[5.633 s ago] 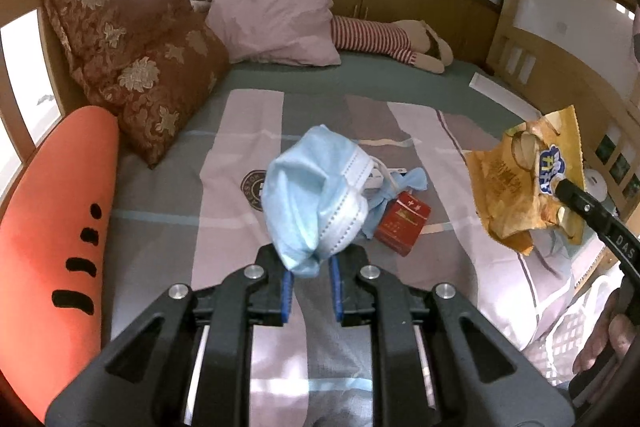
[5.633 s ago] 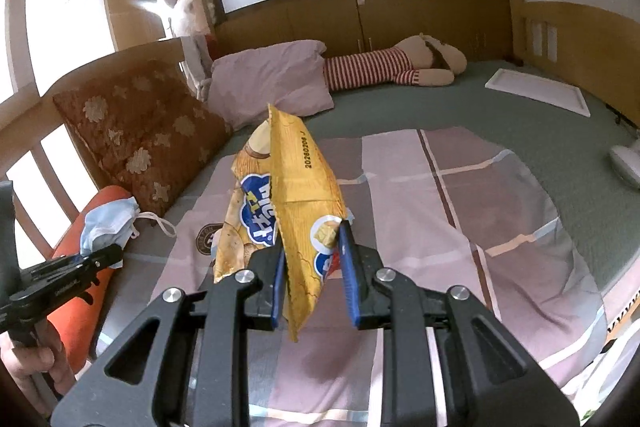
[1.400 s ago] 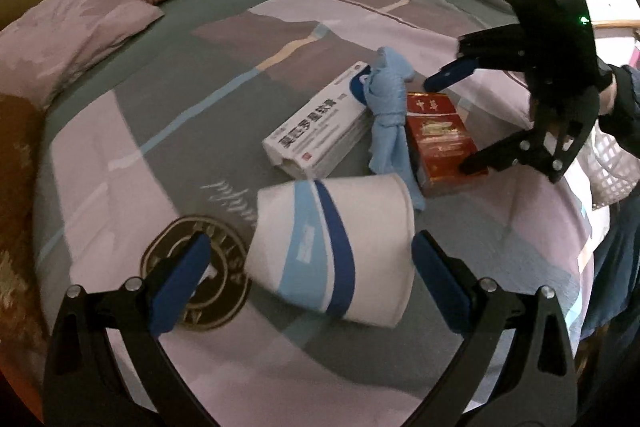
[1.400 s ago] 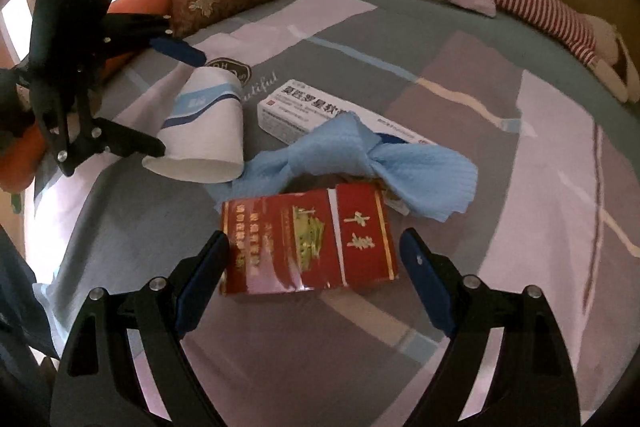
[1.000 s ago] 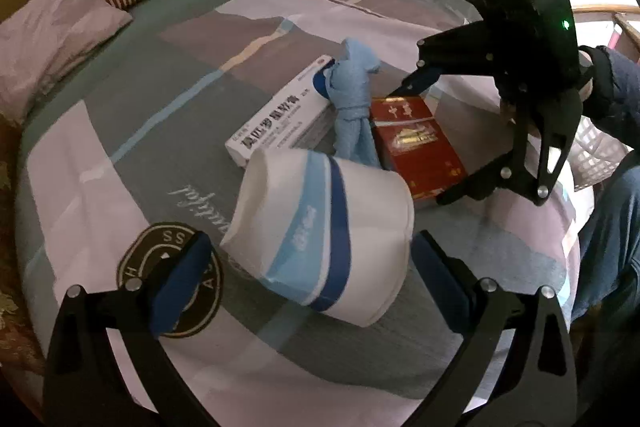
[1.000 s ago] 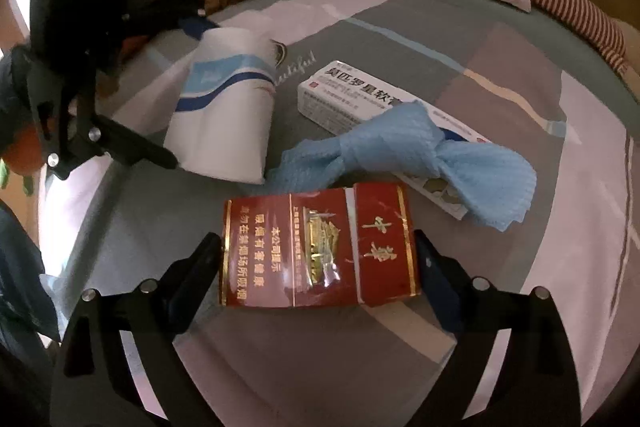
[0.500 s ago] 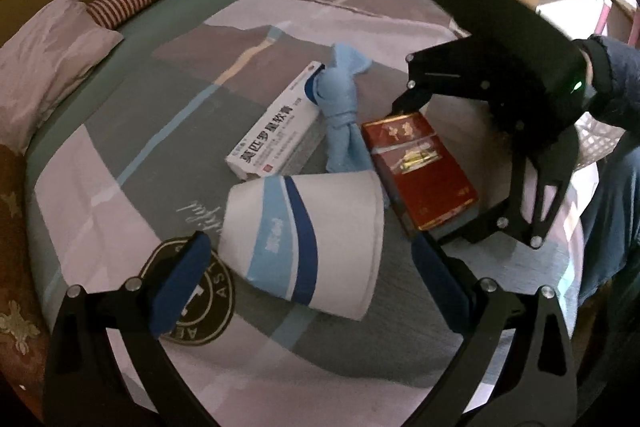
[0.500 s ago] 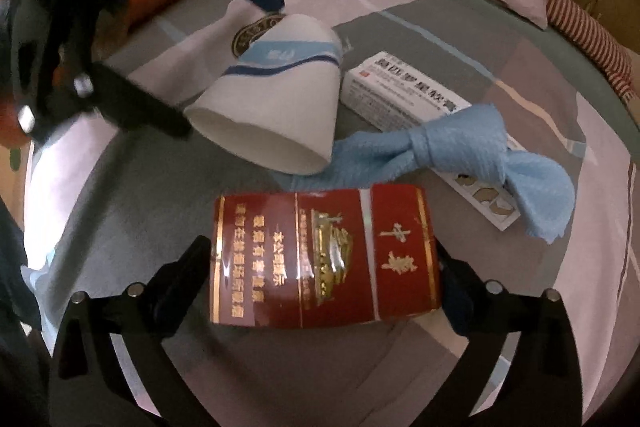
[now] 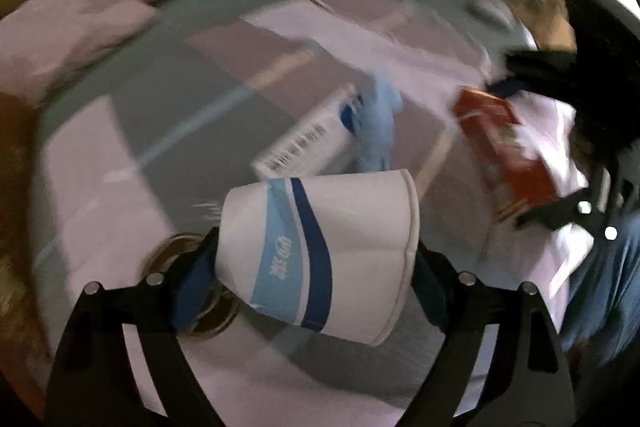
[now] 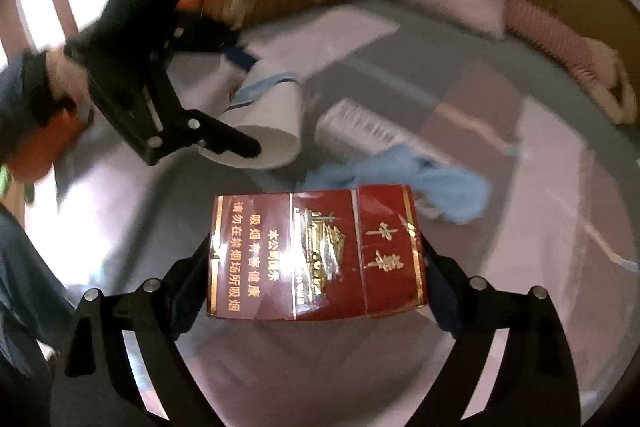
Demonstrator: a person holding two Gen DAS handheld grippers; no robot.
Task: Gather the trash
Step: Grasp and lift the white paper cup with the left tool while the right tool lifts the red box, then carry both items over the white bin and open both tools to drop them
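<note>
- White paper cup [image 9: 320,255] with blue stripes sits sideways between the jaws of the left gripper [image 9: 316,267]. The jaws are wide and closing, and both pads press on the cup.
- Red box [image 10: 316,255] with gold writing sits between the jaws of the right gripper [image 10: 316,275]. Those jaws are wide and closing too, squeezing its two ends.
- Both things are up off the bed [image 10: 540,227].
- Blue cloth [image 10: 436,187] and a long white box [image 9: 308,143] lie on the bed, touching each other.

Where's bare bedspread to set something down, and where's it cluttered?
Free: the wide stretch of bedspread between the blue cloth and the striped plush toy, plus the near strip below the red pack. Crowded: the middle, where white box, cloth and paper cup bunch together.
</note>
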